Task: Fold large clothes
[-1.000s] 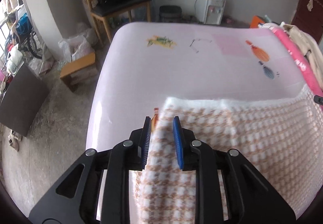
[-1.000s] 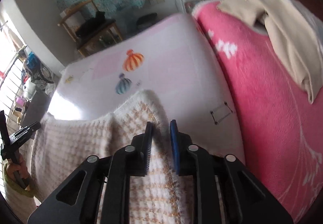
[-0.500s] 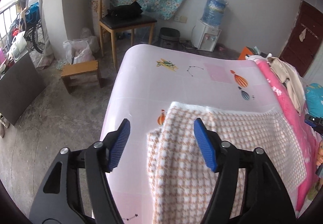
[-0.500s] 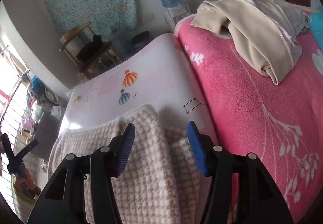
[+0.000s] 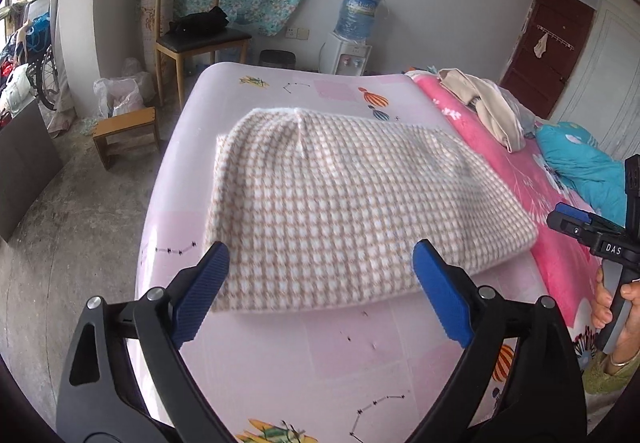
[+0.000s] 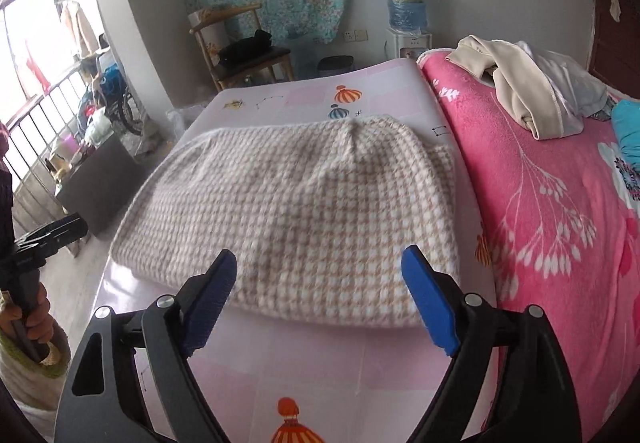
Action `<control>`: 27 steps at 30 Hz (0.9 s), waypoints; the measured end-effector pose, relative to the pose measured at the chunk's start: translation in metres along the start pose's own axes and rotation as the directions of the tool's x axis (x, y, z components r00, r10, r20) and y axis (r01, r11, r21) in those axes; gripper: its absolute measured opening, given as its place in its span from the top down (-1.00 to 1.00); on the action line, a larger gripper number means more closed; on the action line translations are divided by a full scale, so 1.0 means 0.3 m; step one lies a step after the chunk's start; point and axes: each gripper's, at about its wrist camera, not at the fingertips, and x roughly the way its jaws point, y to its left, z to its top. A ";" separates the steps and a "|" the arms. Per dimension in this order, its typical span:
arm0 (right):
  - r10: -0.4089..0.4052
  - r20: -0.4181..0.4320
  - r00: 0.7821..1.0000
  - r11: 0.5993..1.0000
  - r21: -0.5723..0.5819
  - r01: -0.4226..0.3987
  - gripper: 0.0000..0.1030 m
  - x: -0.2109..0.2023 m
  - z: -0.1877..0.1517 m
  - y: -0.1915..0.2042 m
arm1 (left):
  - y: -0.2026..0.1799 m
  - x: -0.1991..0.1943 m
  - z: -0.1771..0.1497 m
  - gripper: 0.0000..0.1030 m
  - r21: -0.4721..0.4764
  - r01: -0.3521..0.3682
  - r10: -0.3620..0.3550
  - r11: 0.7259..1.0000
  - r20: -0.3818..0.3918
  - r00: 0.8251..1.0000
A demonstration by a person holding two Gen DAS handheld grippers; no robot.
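Observation:
A tan-and-white checked blanket [image 5: 340, 199] lies folded flat on the pale pink patterned sheet [image 5: 304, 355] of the bed; it shows as well in the right wrist view [image 6: 304, 211]. My left gripper [image 5: 320, 275] hangs above the sheet just short of the blanket's near edge, its jaws still opening wide, with nothing between the blue pads. My right gripper [image 6: 318, 279] hovers over the near edge on the other side, jaws likewise opening and empty. The right gripper [image 5: 592, 231] also appears at the right edge of the left wrist view, held by a hand.
A pink flowered cover [image 6: 560, 211] fills the right side of the bed, with a beige garment pile [image 6: 520, 91] and a turquoise cloth [image 5: 580, 163] on it. Beyond the bed stand a wooden chair [image 5: 196, 35], a small stool [image 5: 124, 131] and a water dispenser [image 5: 352, 43].
Both grippers let go of the blanket's edge, opened wide and drew back and upward. The blanket now lies folded in front of them.

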 end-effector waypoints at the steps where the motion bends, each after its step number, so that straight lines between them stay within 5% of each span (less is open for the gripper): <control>1: -0.005 -0.003 1.000 1.000 -0.003 0.005 -0.64 -0.013 -0.028 0.021 | -0.020 -0.014 -0.026 -0.74 -0.003 0.000 0.000 1.000 0.006 1.000; 5: 0.011 -0.016 1.000 1.000 0.005 -0.011 -0.73 -0.058 -0.108 0.083 | -0.086 -0.072 -0.095 -0.83 -0.010 0.010 -0.009 1.000 0.043 0.999; 13: -0.120 0.065 0.991 0.992 -0.019 0.121 -0.87 -0.160 -0.157 0.158 | -0.202 -0.157 -0.121 -0.84 0.049 -0.136 0.130 0.990 0.103 0.986; 20: -0.202 0.155 0.967 0.971 -0.097 0.219 -0.88 -0.214 -0.146 0.199 | -0.258 -0.194 -0.109 -0.84 0.051 -0.321 0.310 0.946 0.155 0.938; 27: -0.255 0.237 0.937 0.952 -0.110 0.286 -0.88 -0.234 -0.140 0.233 | -0.267 -0.146 -0.100 -0.84 0.041 -0.295 0.290 0.955 0.098 0.952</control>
